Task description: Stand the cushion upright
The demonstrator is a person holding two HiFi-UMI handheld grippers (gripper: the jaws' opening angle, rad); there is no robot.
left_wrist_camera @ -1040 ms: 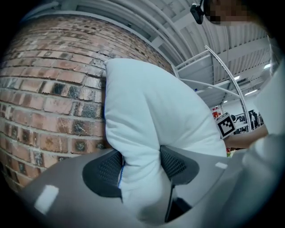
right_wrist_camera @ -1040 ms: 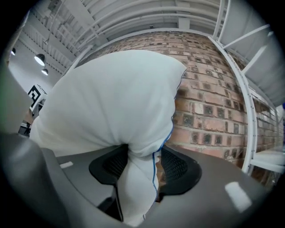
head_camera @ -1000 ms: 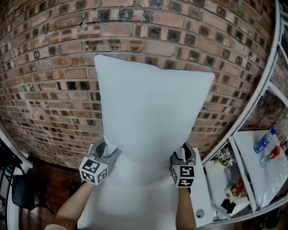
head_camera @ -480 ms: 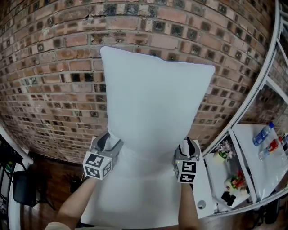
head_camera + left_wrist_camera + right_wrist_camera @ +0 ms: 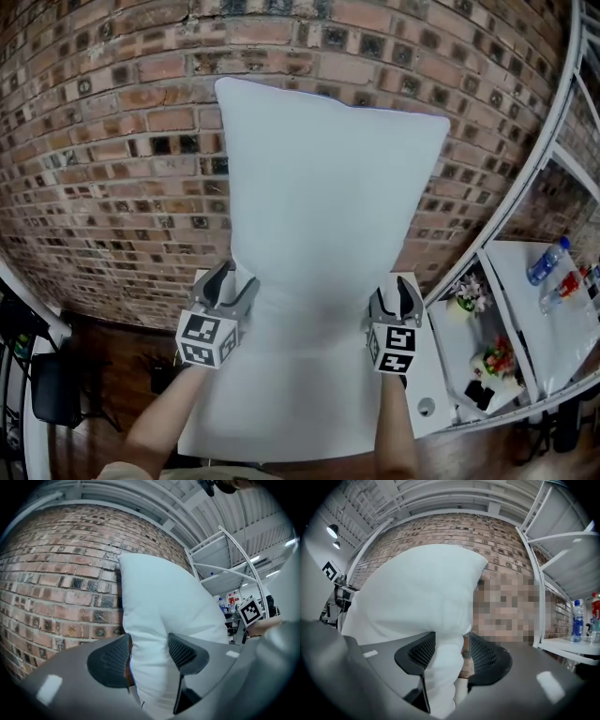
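At 12 o'clock in the head view, one white cushion (image 5: pixel 328 216) stands upright, its back against one brick wall (image 5: pixel 112 169), its bottom edge on one white tabletop (image 5: pixel 281 412). It has four corners: the two top ones are up near the wall at 11 and 1 o'clock, and the two bottom ones are down by the grippers. There are two grippers, one per hand, each with one marker cube. The left gripper (image 5: pixel 228 284) is at 7 o'clock of the cushion, at its lower left edge. Its jaws are spread, with the cushion's edge between them. In the left gripper view one pad lies against the fabric and the other shows a thin gap, so there is no pinch. The right gripper (image 5: pixel 398 298) is at 5 o'clock of the cushion, at the lower right edge. Its jaws are opening, with the cushion's edge between them; the pad on the cushion side lies on the fabric and the wall-side pad stands clear of it. Two forearms come in from 6 o'clock. At 3 o'clock, well apart from the cushion, one white shelf (image 5: pixel 525 319) carries two bottles: one blue bottle (image 5: pixel 547 262) and one red bottle (image 5: pixel 560 295). One small flowering plant (image 5: pixel 466 302) sits at 4 o'clock, near the right gripper.
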